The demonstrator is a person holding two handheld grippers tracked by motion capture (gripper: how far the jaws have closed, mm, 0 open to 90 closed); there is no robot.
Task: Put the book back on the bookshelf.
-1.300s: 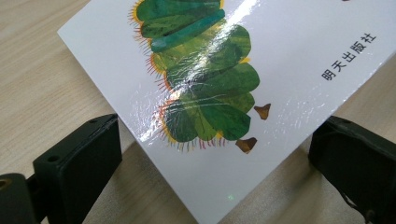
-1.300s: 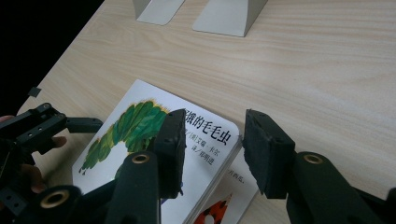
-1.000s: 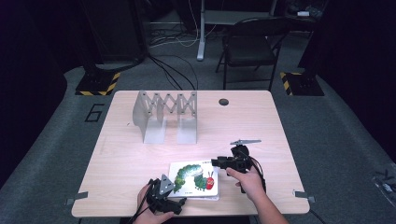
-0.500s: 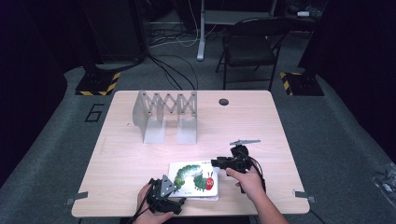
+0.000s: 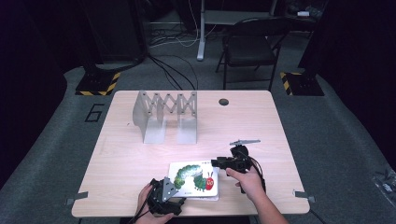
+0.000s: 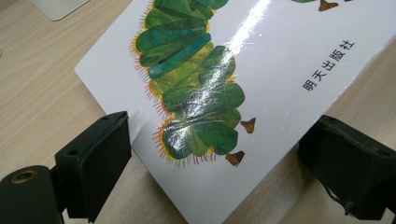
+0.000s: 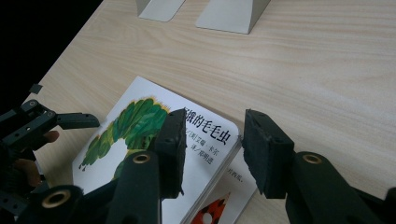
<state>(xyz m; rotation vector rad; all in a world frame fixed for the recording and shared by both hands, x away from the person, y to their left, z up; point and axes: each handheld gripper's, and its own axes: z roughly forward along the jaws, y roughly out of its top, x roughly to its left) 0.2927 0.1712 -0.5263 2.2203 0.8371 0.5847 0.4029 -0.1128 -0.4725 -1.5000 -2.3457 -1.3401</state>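
Book (image 5: 194, 179): white glossy board cover, green caterpillar with red head, Chinese title; flat at table (image 5: 261, 121) near edge, centre. Left gripper (image 5: 164, 198): jaws wide, straddling near-left corner. Right gripper (image 5: 219, 163): jaws parted over far-right corner. Grey folding rack (image 5: 166, 116) far left, well apart.

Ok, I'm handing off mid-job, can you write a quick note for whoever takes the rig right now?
Left hand-held gripper: open, jaws either side of the caterpillar picture book's near corner, not clamped.
Right hand-held gripper: open, jaws straddling the book's far right corner.
The book lies flat near the table's front edge; the metal folding book rack stands empty farther back.
Done: both at the book.
Left: likely grip, lift, then stand it in the rack.
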